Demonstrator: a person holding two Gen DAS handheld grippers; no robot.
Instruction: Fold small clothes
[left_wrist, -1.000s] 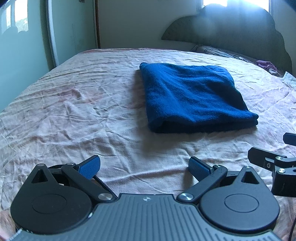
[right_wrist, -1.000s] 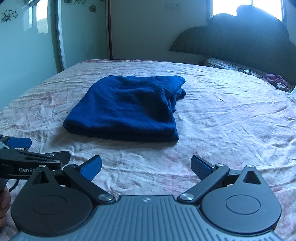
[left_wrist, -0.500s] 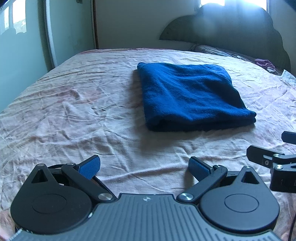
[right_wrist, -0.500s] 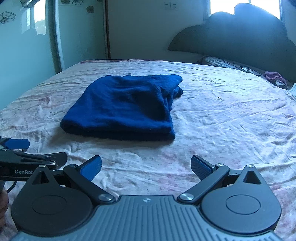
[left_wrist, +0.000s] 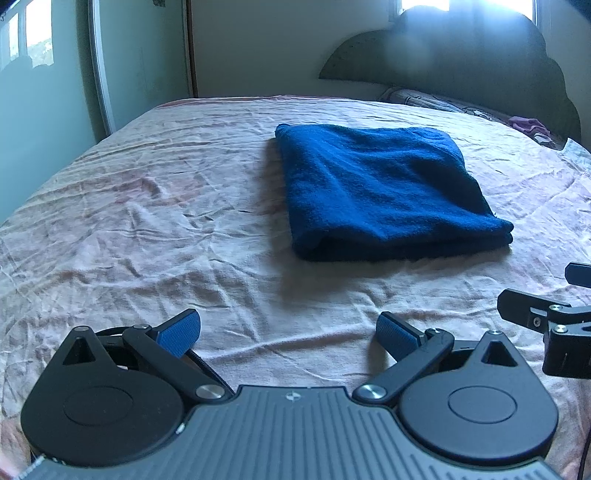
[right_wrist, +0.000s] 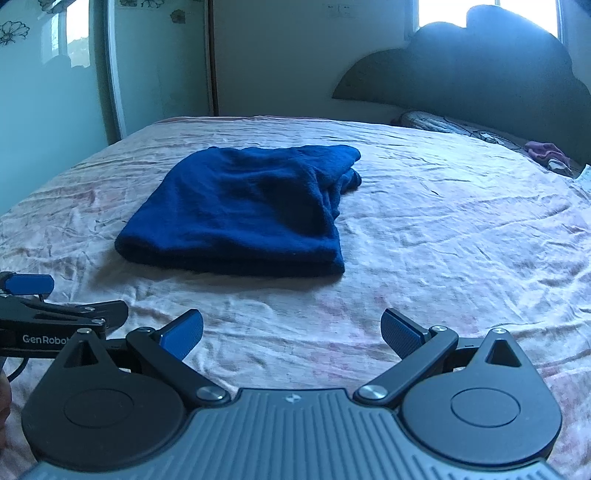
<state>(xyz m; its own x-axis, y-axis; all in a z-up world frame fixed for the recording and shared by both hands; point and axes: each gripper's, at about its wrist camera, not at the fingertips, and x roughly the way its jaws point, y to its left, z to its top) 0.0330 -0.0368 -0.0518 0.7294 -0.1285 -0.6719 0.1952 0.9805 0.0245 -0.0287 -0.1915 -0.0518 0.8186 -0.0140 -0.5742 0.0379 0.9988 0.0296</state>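
Observation:
A dark blue garment (left_wrist: 384, 192) lies folded into a thick rectangle on the pink bedsheet (left_wrist: 166, 236), with its folded edge toward me. In the right wrist view the same garment (right_wrist: 251, 214) shows loose layers bunched at its far right corner. My left gripper (left_wrist: 288, 332) hovers open over the sheet, well short of the garment and to its left, holding nothing. My right gripper (right_wrist: 291, 334) is also open and empty, short of the garment's near edge. Each gripper shows at the edge of the other's view.
A dark scalloped headboard (left_wrist: 461, 55) stands at the far end, with a patterned pillow (right_wrist: 443, 123) and a small purple cloth (right_wrist: 546, 153) at the far right. A pale green wardrobe (right_wrist: 48, 96) lines the left side. Wrinkled sheet surrounds the garment on all sides.
Both views have drawn back slightly from the garment, which sits a little farther away. The garment itself has not moved. Both grippers stay open.

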